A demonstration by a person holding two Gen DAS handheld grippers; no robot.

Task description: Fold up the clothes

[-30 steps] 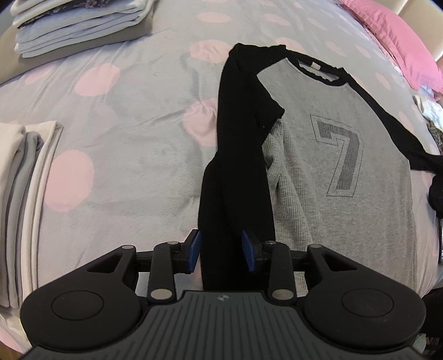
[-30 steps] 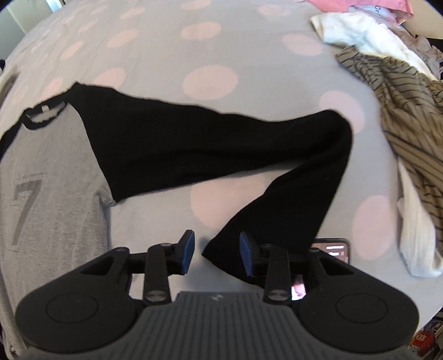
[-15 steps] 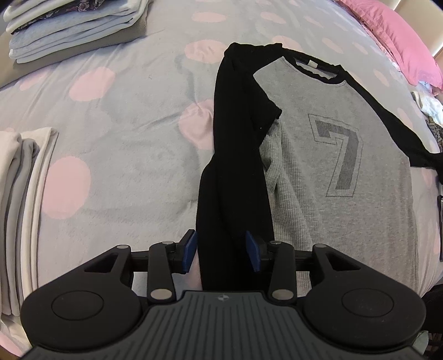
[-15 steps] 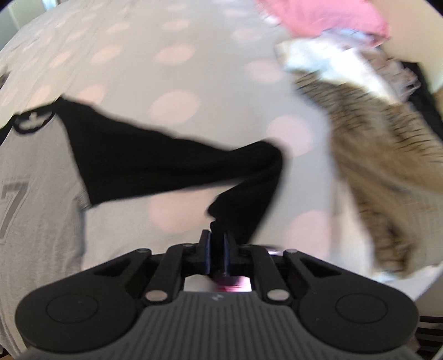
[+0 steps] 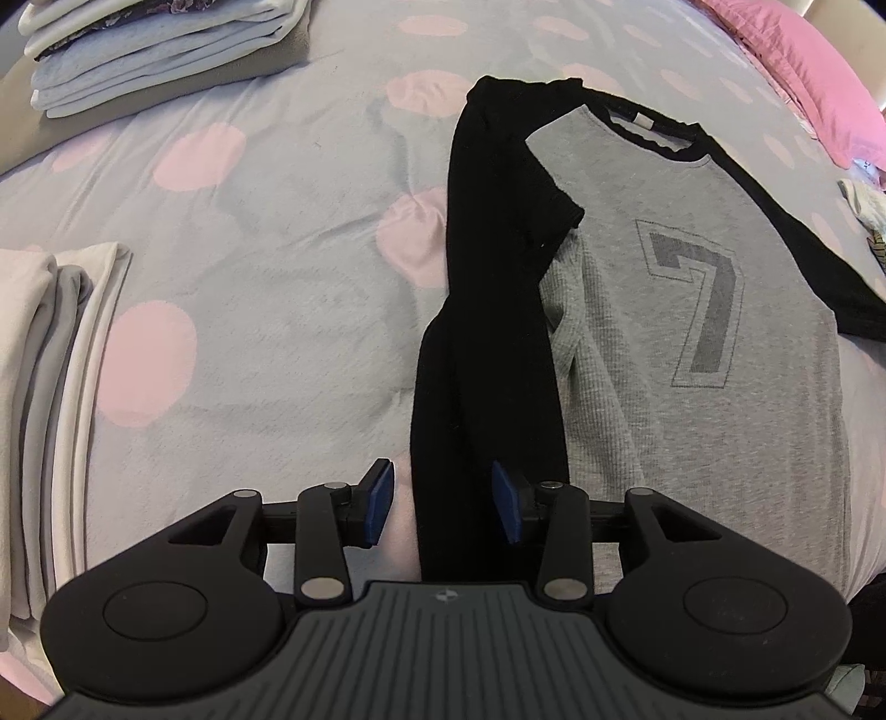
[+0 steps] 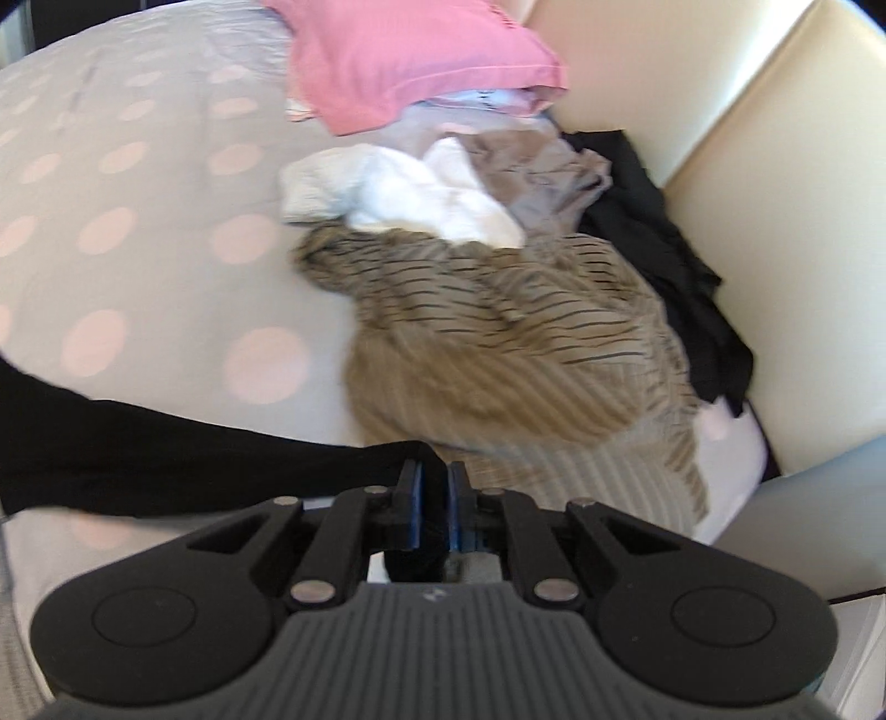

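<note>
Lying face up on the dotted bedspread (image 5: 232,332), the grey shirt (image 5: 653,387) has its near black sleeve (image 5: 487,343) folded down along its side edge, running from the shoulder toward the camera. The left gripper (image 5: 443,507) hangs over the lower end of that sleeve with its blue pads apart, one on each side of the cloth and neither pressing it. To that side of the shirt the bedspread is bare, a broad strip bounded by a folded stack (image 5: 55,399) at the edge of the view and a second stack (image 5: 160,50) at the far corner. A pink pillow (image 5: 819,83) lies past the collar. In the right wrist view, the right gripper (image 6: 434,512) is clamped tight on the cuff of the other sleeve (image 6: 183,459), which stretches off as a dark band to the picture's edge, raised above the bedspread. Just beyond the pads lies a heap of loose clothes: a striped tan garment (image 6: 498,360), a white piece (image 6: 398,194), and a black one (image 6: 664,266) against the cream headboard (image 6: 775,232). Between the sleeve and that heap little open sheet is left; more shows on the far side.
</note>
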